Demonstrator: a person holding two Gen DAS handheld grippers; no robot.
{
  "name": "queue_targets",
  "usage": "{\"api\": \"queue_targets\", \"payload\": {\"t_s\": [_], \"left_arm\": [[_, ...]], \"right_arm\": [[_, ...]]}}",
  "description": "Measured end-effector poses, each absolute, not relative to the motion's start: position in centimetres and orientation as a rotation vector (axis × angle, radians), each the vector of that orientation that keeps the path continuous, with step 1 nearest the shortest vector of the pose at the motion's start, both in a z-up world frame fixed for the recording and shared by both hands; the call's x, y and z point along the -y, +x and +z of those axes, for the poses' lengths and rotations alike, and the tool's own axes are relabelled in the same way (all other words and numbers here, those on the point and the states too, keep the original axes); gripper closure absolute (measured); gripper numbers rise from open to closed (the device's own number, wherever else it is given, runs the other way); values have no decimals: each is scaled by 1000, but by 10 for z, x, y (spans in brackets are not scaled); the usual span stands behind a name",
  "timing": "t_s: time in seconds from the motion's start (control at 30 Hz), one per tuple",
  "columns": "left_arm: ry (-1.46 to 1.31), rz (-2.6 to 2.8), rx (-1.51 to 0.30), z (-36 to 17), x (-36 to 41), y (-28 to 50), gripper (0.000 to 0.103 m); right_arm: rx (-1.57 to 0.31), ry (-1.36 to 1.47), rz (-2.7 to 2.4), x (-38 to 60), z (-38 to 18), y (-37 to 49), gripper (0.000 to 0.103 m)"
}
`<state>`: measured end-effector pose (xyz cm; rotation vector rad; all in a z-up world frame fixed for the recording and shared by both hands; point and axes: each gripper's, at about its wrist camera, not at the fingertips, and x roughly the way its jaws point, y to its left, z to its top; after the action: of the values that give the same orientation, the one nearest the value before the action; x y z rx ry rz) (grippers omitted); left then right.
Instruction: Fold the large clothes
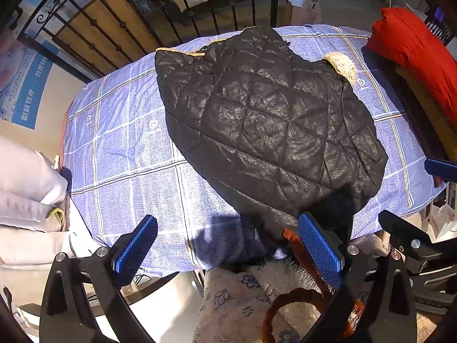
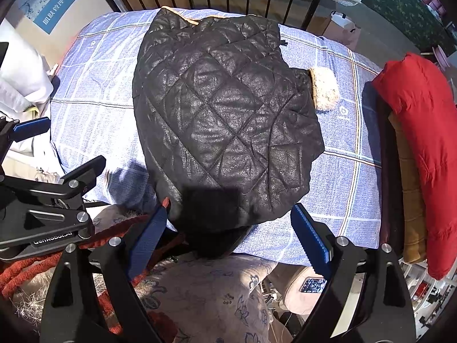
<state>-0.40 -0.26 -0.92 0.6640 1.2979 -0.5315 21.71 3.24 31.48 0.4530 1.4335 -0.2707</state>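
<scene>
Both tongs hang wide open above the near edge of the bench, holding nothing. The left tongs [image 1: 228, 245] have bare blue pads, one over the checked cloth [image 1: 120, 143], one by the jacket's hem. The right tongs [image 2: 228, 238] straddle that hem without touching it. The black quilted jacket [image 2: 222, 120] lies folded on the cloth, its fleece cuff [image 2: 324, 88] sticking out towards a red cushion [image 2: 420, 131]. A paper bag [image 2: 340, 30] stands on the floor beyond; its contents cannot be seen.

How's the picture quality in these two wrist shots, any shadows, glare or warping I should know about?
Left wrist view: fisheye bends the table edge; sheen on the quilted black jacket; a dark shadow on the blue checked cloth near the left gripper. Right wrist view: same warping, black corners; a blocky shadow hides the jacket's near hem above the right gripper.
</scene>
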Motion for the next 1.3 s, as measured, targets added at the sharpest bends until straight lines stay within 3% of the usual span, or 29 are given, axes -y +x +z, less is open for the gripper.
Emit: {"api": "queue_targets", "payload": {"t_s": [1.3], "left_arm": [[660,-530,-1319,-16,0,-7,6]], "right_arm": [[-1439,467,-262,-33,310,217,15]]}}
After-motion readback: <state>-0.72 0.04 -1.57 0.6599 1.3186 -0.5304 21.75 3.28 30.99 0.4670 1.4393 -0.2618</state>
